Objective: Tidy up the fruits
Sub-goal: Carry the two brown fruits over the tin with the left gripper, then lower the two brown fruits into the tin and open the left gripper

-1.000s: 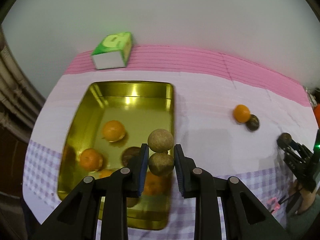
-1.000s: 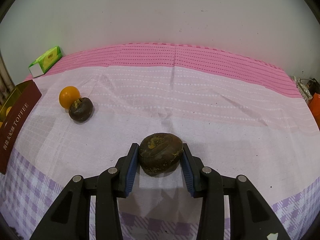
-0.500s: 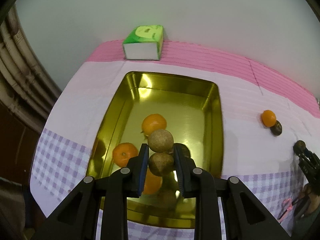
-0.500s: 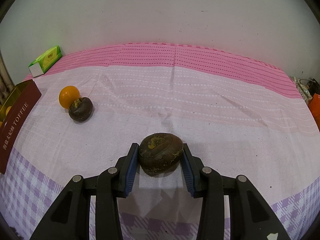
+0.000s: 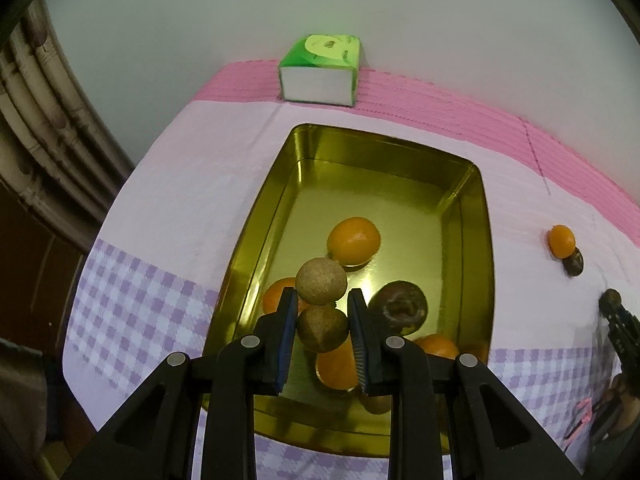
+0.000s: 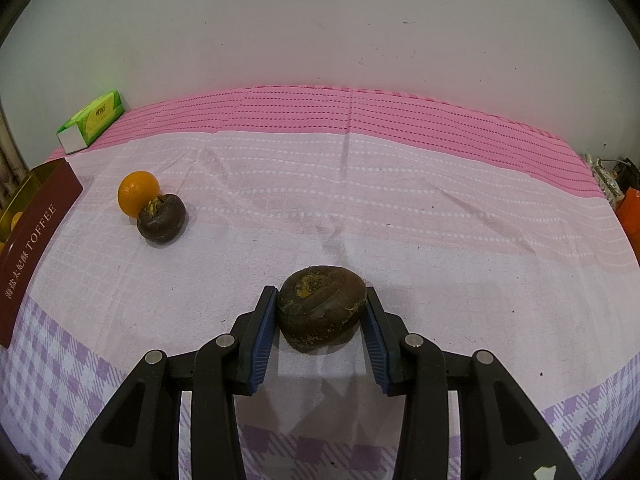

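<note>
Two tan round fruits (image 5: 322,308), one atop the other, sit between the blue pads of the left gripper (image 5: 322,330); its fingers pinch the lower one, while the upper one rests above the pad tips. They hang over the near half of the gold tin (image 5: 476,216), above its floor and inside its rim. Several oranges (image 5: 354,240) and a dark brown fruit (image 5: 398,308) crowd the tin's near end; the far half of its floor is bare up to the back wall. A green tissue box (image 5: 320,68) stands beyond the tin against the wall.

The right gripper (image 6: 322,312) clamps a dark brown flattened fruit (image 6: 322,308) from both sides, down at the cloth. Further left on the cloth, an orange (image 6: 138,194) and another dark fruit (image 6: 162,218) touch each other, near the tin's maroon "TOFFEE" side (image 6: 30,256). The pink tablecloth (image 6: 440,220) to the right lies open to its far edge.
</note>
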The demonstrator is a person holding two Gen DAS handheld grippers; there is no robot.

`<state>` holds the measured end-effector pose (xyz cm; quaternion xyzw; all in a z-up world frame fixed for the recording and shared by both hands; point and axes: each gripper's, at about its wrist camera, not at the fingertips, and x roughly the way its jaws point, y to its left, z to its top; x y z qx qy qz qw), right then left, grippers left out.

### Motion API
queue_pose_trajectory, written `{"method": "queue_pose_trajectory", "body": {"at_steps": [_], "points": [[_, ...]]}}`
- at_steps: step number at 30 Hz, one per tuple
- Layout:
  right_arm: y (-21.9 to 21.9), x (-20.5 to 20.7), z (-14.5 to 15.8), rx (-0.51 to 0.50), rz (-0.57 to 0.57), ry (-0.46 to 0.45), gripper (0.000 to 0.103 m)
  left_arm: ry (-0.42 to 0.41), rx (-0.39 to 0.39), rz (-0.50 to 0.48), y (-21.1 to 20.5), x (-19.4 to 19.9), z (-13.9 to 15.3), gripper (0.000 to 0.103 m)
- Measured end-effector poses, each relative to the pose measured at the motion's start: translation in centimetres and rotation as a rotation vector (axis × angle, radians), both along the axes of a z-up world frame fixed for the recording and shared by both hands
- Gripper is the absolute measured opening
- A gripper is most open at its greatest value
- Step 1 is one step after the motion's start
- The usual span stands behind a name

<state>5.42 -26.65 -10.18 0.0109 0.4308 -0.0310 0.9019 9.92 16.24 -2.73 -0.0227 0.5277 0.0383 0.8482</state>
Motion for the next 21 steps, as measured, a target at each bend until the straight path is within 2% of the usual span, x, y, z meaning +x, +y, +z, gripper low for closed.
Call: {"method": "queue_pose_trajectory", "body": {"at_steps": [21], "points": [[0.0,0.0,0.0,-0.003,0.000,0.000,0.038,0.090,0.002,0.034,2.0,-1.9,-2.8,0.026]]}}
